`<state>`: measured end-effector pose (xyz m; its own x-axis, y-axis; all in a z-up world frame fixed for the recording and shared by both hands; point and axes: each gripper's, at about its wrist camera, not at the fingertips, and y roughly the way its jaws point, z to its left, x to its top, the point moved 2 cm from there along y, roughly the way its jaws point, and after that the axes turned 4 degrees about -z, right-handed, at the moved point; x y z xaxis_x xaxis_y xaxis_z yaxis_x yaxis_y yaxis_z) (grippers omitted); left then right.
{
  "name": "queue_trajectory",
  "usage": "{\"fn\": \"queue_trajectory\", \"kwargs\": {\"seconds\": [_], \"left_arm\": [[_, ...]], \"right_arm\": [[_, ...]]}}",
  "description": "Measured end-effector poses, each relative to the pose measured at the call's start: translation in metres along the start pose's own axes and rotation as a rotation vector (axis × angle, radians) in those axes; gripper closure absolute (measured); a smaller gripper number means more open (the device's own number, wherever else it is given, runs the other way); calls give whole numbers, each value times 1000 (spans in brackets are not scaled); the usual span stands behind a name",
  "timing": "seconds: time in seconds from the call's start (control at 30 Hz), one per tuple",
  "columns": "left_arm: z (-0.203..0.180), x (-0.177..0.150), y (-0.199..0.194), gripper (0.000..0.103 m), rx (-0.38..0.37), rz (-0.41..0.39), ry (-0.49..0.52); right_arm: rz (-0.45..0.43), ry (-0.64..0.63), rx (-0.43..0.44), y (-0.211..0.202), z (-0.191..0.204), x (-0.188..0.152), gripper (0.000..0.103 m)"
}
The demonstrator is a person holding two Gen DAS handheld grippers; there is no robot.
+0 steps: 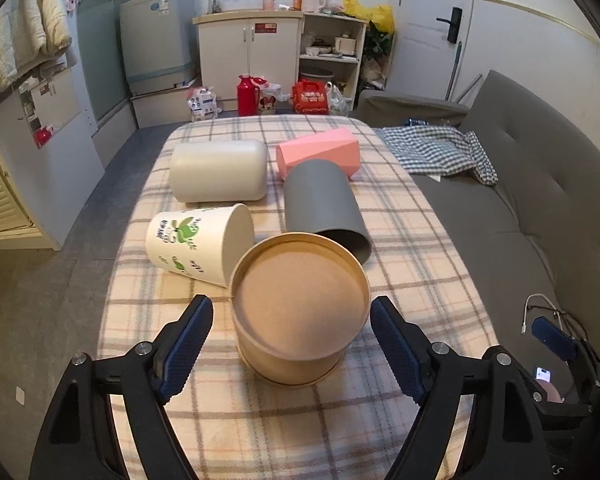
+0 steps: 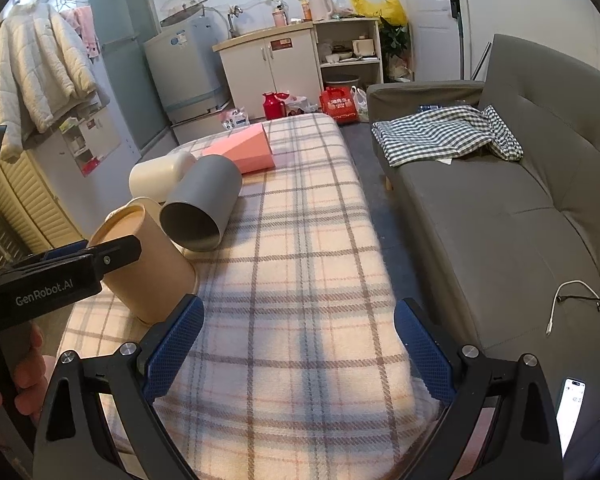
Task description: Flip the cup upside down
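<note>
A brown paper cup [image 1: 300, 308] stands upside down on the plaid-covered table [image 1: 260, 420], base up; it also shows in the right wrist view [image 2: 152, 264]. My left gripper [image 1: 292, 344] is open, its blue pads on either side of the cup with gaps, not touching. In the right wrist view the left gripper's finger [image 2: 80, 264] lies across the cup. My right gripper [image 2: 300, 348] is open and empty over bare plaid cloth to the right of the cup.
Behind the brown cup lie on their sides a white paper cup with green print [image 1: 200, 244], a grey cup [image 1: 324, 204], a cream cup [image 1: 220, 176] and a pink faceted cup [image 1: 320, 152]. A grey sofa [image 2: 500, 220] with a checked cloth runs along the table's right.
</note>
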<state>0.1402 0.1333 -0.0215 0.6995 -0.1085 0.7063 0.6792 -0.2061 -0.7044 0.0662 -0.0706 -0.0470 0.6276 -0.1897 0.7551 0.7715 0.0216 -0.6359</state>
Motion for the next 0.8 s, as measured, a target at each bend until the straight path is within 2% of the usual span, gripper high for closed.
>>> {"fn": "queue_trajectory", "kwargs": {"seconds": [0.1, 0.33, 0.43, 0.6, 0.63, 0.67, 0.7, 0.8], "left_arm": [[5, 1, -14, 19, 2, -27, -6], [20, -2, -59, 19, 47, -151, 13], [30, -14, -76, 19, 77, -206, 29], [50, -37, -91, 19, 95, -245, 3], [53, -41, -94, 18, 98, -256, -2], [56, -45, -98, 10, 101, -267, -7], [58, -48, -100, 6, 104, -277, -13], [65, -58, -106, 2, 111, -314, -28]], "right_arm": [[-24, -9, 1, -8, 4, 1, 6], [-57, -47, 6, -25, 19, -1, 6], [-69, -54, 12, -35, 27, -2, 6], [-81, -93, 22, -45, 44, -6, 6], [-81, -100, 26, -45, 46, -7, 6], [-80, -108, 27, -46, 49, -8, 6], [-80, -118, 27, -46, 53, -9, 6], [-87, -153, 33, -47, 63, -14, 6]]}}
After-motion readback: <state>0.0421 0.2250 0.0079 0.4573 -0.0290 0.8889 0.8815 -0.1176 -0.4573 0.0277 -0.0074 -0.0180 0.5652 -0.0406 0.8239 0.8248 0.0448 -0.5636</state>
